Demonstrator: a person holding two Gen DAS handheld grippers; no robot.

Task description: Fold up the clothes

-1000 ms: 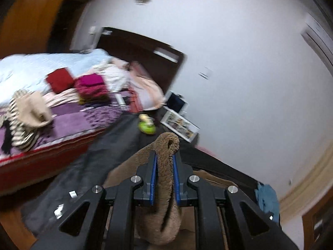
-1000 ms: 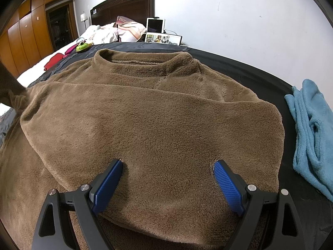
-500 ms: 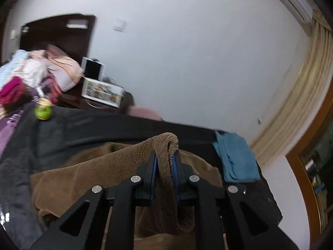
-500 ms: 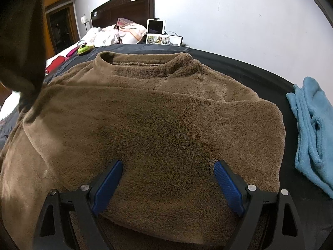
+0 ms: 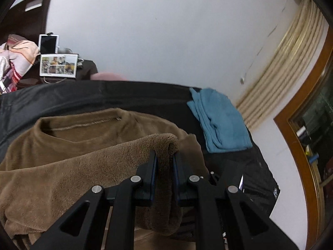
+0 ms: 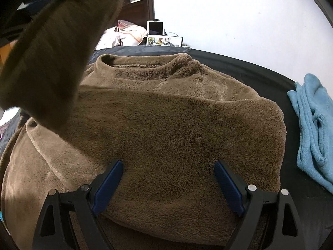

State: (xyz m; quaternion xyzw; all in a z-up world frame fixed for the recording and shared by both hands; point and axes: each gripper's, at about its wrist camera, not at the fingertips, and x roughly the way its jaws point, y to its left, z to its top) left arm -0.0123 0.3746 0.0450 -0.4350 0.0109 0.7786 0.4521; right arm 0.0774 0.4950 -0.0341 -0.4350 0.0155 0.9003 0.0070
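Note:
A brown fleece sweater (image 6: 166,114) lies spread on a black-covered table (image 6: 239,66), collar at the far side. My left gripper (image 5: 164,156) is shut on the sweater's left sleeve (image 5: 104,162), lifted above the body. In the right wrist view that raised sleeve (image 6: 52,62) hangs at the upper left. My right gripper (image 6: 168,168) stands open low over the sweater's near part, blue pads wide apart, nothing held between them.
A folded blue towel (image 5: 218,120) lies on the table right of the sweater, the same blue towel (image 6: 312,125) at the right edge. A picture frame (image 5: 59,65) and tablet (image 5: 47,43) stand behind. A wood-framed door (image 5: 301,145) is at right.
My left gripper has swung to the right with the sleeve, carrying it up and over the sweater's body. The right gripper has stayed in place, open.

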